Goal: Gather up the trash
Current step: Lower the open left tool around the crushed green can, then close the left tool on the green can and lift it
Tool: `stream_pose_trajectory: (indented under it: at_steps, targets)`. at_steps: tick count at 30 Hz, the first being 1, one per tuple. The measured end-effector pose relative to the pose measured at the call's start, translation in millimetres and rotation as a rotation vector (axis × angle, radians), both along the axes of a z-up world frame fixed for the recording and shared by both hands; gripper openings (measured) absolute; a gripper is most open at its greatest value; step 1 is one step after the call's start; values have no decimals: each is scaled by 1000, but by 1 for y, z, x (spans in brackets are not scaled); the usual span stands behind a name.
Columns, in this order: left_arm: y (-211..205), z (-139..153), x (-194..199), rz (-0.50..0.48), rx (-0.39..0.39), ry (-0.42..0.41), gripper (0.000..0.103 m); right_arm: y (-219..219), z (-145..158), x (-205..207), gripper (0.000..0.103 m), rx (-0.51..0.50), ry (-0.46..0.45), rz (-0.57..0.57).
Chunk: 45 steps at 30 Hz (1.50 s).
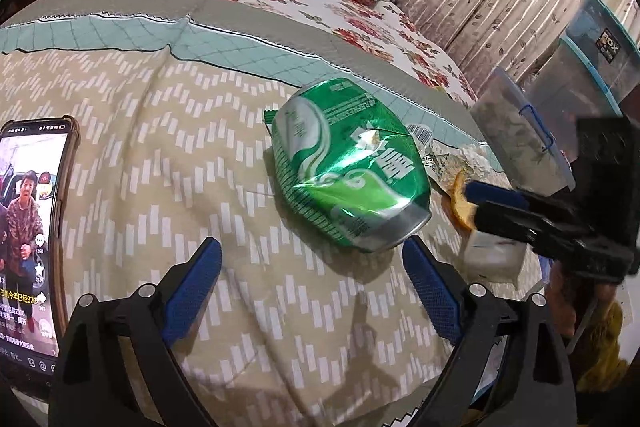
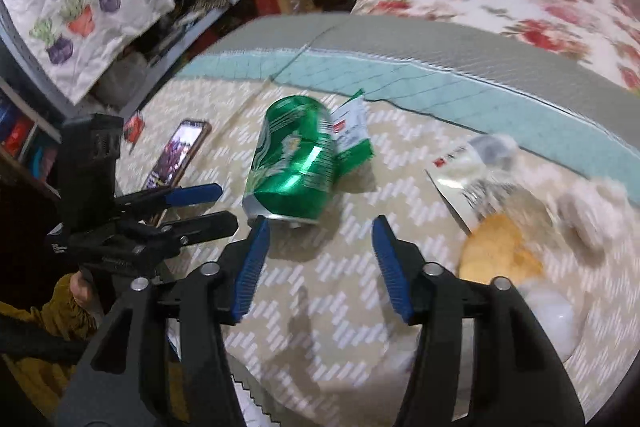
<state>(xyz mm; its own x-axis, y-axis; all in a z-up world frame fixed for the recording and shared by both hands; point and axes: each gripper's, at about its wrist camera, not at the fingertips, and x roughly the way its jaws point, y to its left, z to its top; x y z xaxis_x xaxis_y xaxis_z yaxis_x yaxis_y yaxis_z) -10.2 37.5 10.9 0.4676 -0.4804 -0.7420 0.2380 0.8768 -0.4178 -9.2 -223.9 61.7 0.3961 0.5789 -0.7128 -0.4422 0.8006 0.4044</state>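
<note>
One storage box (image 1: 604,55) lid reads "BOX".

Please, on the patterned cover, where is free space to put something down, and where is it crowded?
Free: the wide patch between the phone and the crushed green can, and the strip in front of the can toward the left gripper. Crowded: beyond the can on the side away from the phone, with wrappers, orange peel and white tissue.
</note>
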Motion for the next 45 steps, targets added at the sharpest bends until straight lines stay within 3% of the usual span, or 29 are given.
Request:
stream_pose_trajectory:
  at_steps: [5,10,15,16,19,24,29,36,39,45]
  targets:
    - [-6,0,2,9,26,-10,89,-14,-1,-33,59,94,-38,-14]
    - [-8,0,2,14,38,-15,90,-3,-5,-69,59,71,-95,9]
    - [-12,1,1,20,51,-17,90,-11,-24,-72,57,58,-53,-20]
    - [-13,1,1,21,52,-16,90,-17,-26,-71,52,44,-62,-36]
    - [-9,2,1,34,51,-8,90,-29,-27,-67,53,-19,-89,-118]
    - [-1,10,3,48,35,-23,90,-39,-19,-63,54,48,-101,-136]
    - [0,17,8,47,17,-31,90,-25,-9,-45,53,92,-92,-110]
    - [9,20,10,52,-3,-36,90,0,-1,-15,50,72,-95,-104]
    - [17,19,13,62,-22,-27,90,1,-4,9,52,181,-29,-87]
    - [20,15,18,67,-38,-17,90,8,-17,53,52,272,98,-126]
